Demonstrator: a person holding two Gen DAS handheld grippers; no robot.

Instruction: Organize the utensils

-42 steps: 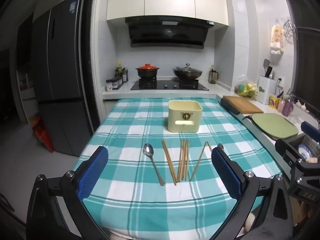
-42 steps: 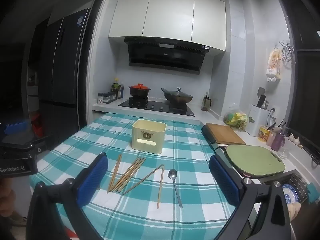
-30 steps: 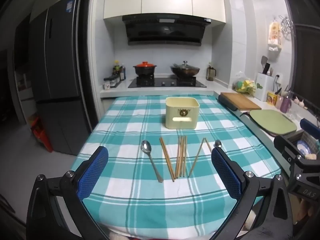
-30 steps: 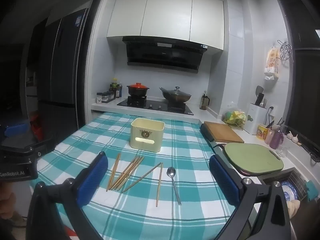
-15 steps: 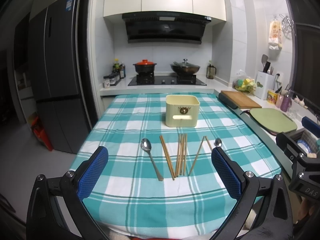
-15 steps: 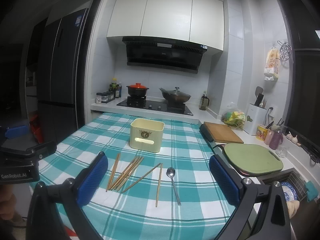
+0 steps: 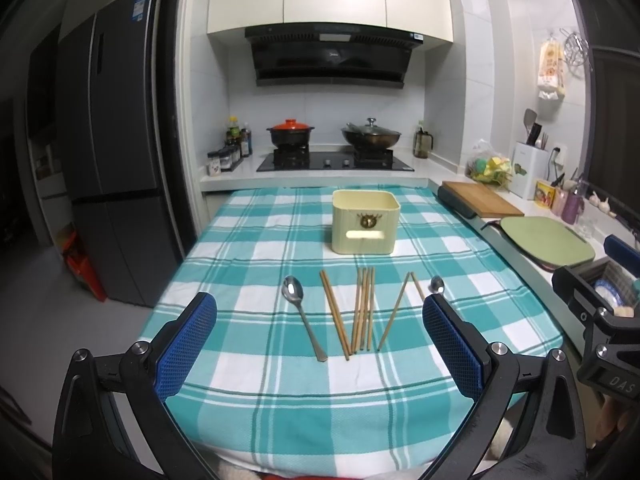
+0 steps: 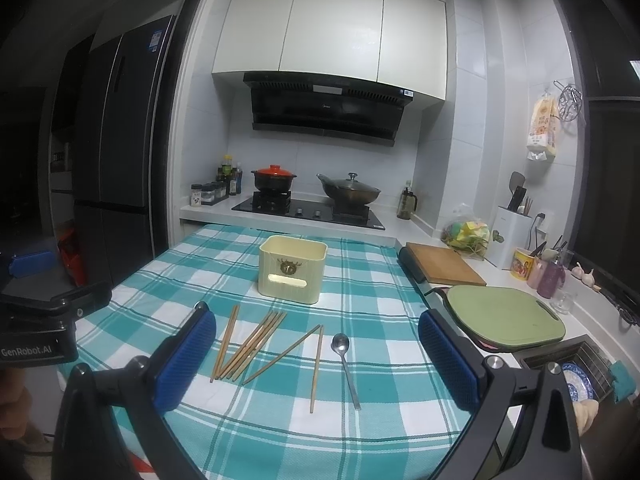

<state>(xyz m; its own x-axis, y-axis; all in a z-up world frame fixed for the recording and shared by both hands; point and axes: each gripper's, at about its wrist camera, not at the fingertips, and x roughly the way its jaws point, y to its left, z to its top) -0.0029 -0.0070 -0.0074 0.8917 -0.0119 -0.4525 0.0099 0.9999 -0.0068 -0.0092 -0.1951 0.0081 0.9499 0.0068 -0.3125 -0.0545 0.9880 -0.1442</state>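
A: What are your grippers doing?
B: Your left gripper [image 7: 320, 332] and right gripper [image 8: 316, 354] are both wide open and hold nothing, above the near edge of the cloth [image 7: 248, 240].
A: And the utensils?
B: Chopsticks [image 7: 363, 308] lie flat between two spoons [image 7: 302, 316], just near of the cream bin [image 7: 365, 222], which stands upright at the far middle.

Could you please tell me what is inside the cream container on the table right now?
Only the upper inner walls of the cream container show, bare and cream. Nothing sticks up above its rim. Its floor is hidden by the front wall, so anything lying flat inside cannot be seen.
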